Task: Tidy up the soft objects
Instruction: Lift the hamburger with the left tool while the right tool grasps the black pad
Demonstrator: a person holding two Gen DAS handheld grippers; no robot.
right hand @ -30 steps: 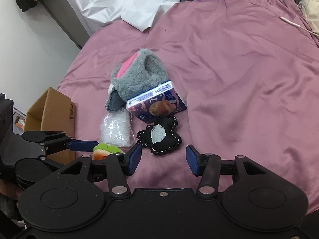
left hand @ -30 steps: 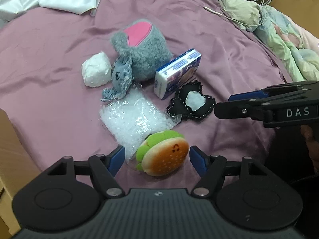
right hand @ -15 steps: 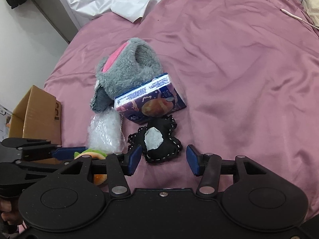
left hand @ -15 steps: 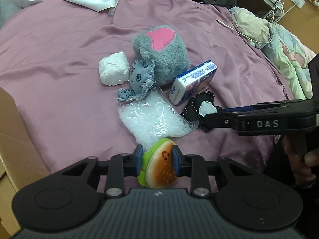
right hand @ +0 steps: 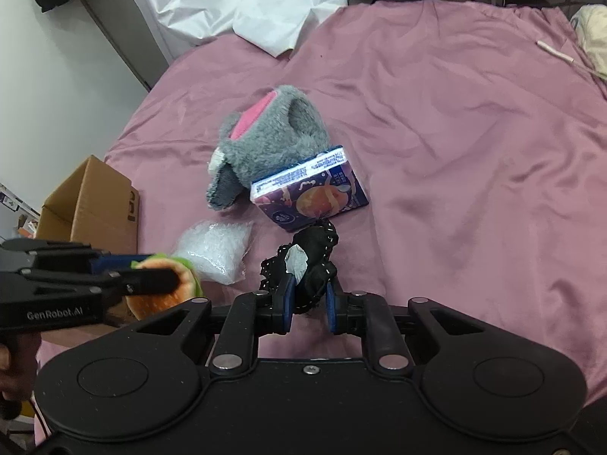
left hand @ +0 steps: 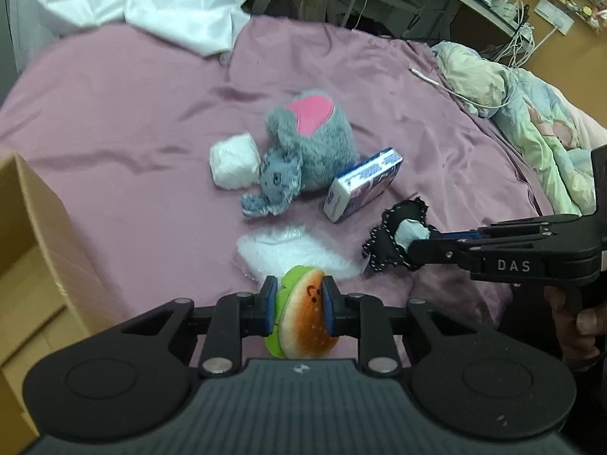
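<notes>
My left gripper (left hand: 297, 297) is shut on a plush hamburger (left hand: 303, 326), orange bun with green lettuce, held above the purple bedsheet (left hand: 132, 121); it also shows in the right wrist view (right hand: 163, 288). My right gripper (right hand: 308, 303) is shut on a black stitched plush with a white patch (right hand: 303, 261), lifted off the sheet; it also shows in the left wrist view (left hand: 394, 235). A grey and pink plush (left hand: 307, 140), a white soft lump (left hand: 233, 165), a small blue-grey plush (left hand: 275, 184) and a clear bubble bag (left hand: 292, 252) lie on the sheet.
An open cardboard box (left hand: 26, 246) stands at the bed's left edge, also in the right wrist view (right hand: 95, 204). A blue and white carton (left hand: 360, 182) lies beside the grey plush. A white plastic sheet (left hand: 151, 3) and a pastel blanket (left hand: 531, 113) lie at the far side.
My left gripper closed on the hamburger and lifted it back toward the box side. My right gripper moved in, closed on the black plush and raised it.
</notes>
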